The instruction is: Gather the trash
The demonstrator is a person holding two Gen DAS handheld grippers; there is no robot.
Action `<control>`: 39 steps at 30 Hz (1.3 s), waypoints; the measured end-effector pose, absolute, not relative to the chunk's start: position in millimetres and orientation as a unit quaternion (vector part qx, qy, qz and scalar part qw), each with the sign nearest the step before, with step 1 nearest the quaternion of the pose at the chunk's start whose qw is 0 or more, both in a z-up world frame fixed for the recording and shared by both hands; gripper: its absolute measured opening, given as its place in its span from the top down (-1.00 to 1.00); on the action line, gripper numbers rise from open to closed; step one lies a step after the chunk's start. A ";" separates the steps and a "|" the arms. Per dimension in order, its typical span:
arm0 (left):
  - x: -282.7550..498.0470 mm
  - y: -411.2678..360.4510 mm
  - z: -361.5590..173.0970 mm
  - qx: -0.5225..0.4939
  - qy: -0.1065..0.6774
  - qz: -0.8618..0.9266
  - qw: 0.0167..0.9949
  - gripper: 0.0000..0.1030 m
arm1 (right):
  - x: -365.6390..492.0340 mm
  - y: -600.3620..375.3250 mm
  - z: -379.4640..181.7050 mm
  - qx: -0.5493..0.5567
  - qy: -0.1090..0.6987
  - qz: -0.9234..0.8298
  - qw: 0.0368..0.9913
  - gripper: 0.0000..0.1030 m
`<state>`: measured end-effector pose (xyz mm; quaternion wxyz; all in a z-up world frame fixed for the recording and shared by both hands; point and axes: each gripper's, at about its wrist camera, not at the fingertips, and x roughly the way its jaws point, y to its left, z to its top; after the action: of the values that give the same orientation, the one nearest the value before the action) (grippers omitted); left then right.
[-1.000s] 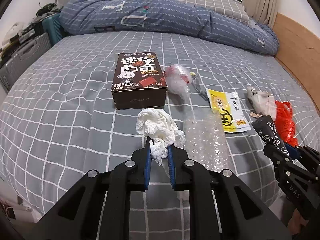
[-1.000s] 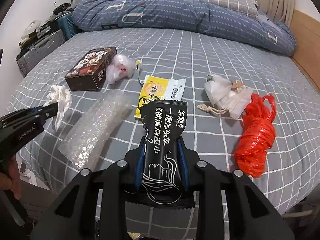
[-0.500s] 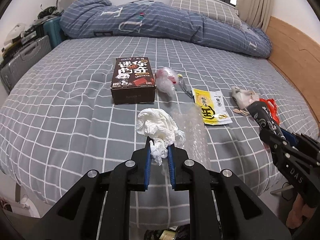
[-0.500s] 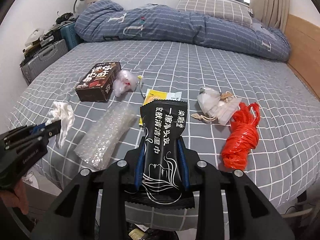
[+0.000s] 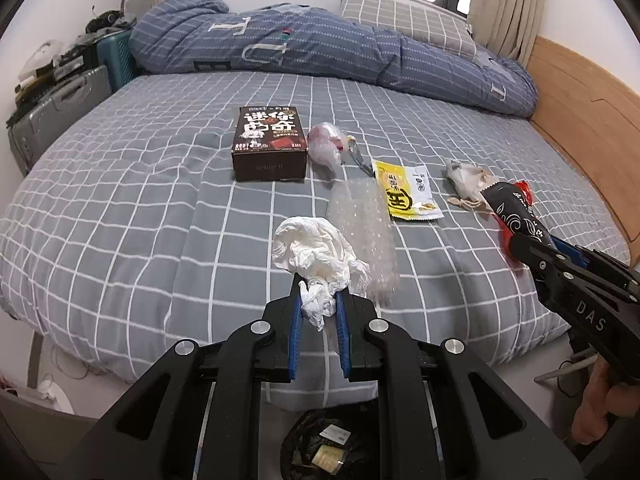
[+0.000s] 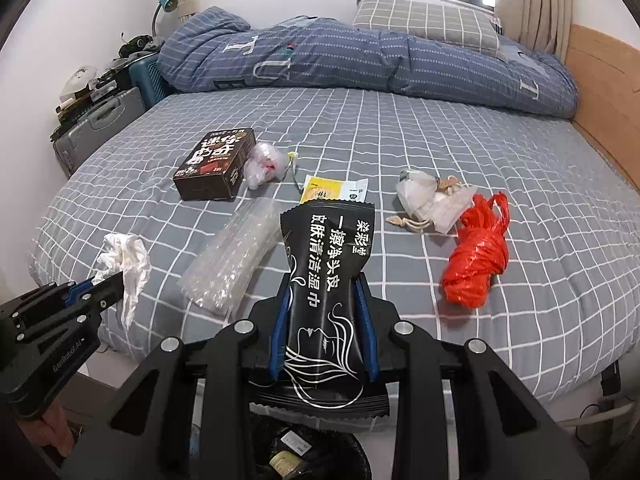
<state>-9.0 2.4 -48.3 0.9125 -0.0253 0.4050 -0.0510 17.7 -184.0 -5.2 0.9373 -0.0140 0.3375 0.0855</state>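
Bedroom w/ a grey checked bed (image 5: 140, 220), litter spread over it, and a black bin (image 5: 328, 448) on the floor at the bed's near edge, which is the landmark for the rest.

Left gripper (image 5: 318, 308) is pinched tight on a crumpled tissue (image 5: 316, 254), holding it by its lower tail so the bulk puffs out ahead of the pads. It hangs just above the bin, on the bed side. Right gripper (image 6: 323, 312) is clamped on a black wipes pack (image 6: 328, 280), gripped mid-body w/ the crimped end sticking back over the bin (image 6: 304, 456). Both loads look poised for a drop, prob. a release once each sits square over the opening.

Farther from the bin, on the bed: bubble wrap (image 5: 364, 232) nearest, then a yellow sachet (image 5: 404, 196), a red bag (image 6: 478, 256) and a white pouch (image 6: 432, 200) off to the right. Farthest are a brown box (image 5: 270, 144) and a clear bag (image 5: 326, 146) beside it. All that is uncollected, so the job looks early.
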 end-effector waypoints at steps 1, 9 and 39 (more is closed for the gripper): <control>-11.7 0.7 -48.8 -0.022 0.405 -0.051 0.913 0.73 | 15.7 -184.0 -5.4 -0.014 0.337 0.086 0.937 0.45; -28.3 -3.0 -52.3 -0.023 0.407 -0.053 0.911 0.73 | -0.1 -184.1 -8.2 -0.018 0.338 0.086 0.937 0.45; -102.3 -7.7 -81.0 -0.029 0.445 -0.068 0.892 0.73 | -78.0 -184.2 -27.7 -0.033 0.348 0.091 0.933 0.45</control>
<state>-102.3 -7.7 -81.0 0.8925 -0.0288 0.4450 -0.0683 -78.0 -184.2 -27.7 0.9326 -0.0325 0.3478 0.0907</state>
